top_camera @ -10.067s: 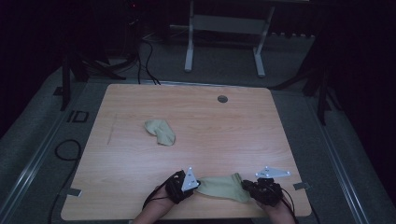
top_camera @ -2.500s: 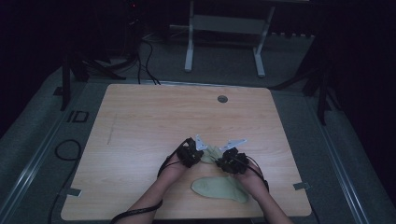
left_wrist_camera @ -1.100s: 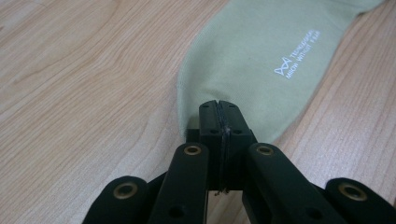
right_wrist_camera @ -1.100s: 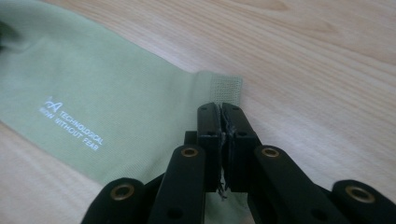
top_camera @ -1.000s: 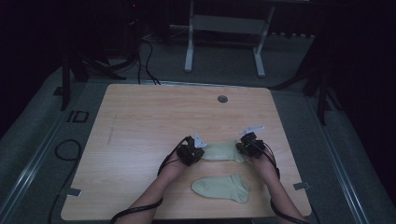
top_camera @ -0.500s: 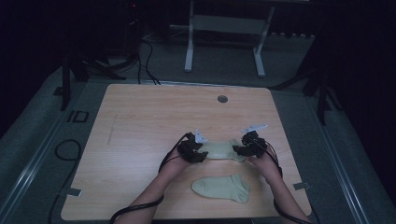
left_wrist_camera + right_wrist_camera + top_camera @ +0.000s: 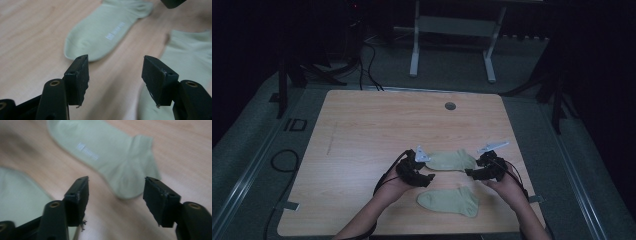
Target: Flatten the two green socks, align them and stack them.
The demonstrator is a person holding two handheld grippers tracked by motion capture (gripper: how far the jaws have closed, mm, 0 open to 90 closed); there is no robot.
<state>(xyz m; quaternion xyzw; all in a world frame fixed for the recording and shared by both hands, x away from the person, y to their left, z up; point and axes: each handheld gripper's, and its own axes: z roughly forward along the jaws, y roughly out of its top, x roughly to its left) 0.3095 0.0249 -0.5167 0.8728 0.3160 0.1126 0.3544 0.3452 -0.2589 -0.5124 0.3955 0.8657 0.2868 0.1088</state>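
Two pale green socks lie flat on the wooden surface (image 7: 362, 130), both in its near right part. The far sock (image 7: 451, 160) stretches crosswise between the two tongs, its toe end pointing toward the left edge and its cuff toward the right edge; the near sock (image 7: 448, 200) lies just beside it, apart from it, close to the near edge and at a slight angle. In the left gripper view the far sock's rounded toe sits just beyond the gap between the jaws, small white lettering showing on the fabric. In the right gripper view the cuff end lies just ahead of the jaws. The left tongs (image 7: 428, 177) stand released, jaws well apart and holding nothing, low over the bare wood between the two socks. The right tongs (image 7: 468, 172) are likewise released and empty, near the far sock's cuff. A person's forearms come in from the near edge, one hand behind each tool. A small round grommet (image 7: 450, 106) sits near the far edge, well apart from the work.

The step in hand looks like the laying-out of the pair: the far sock appears set down and let go, spread straight. The next move likely calls for taking one sock by its two ends, each tongs closing on fabric without snagging the wood, and carrying it over the other so that toes and cuffs line up.
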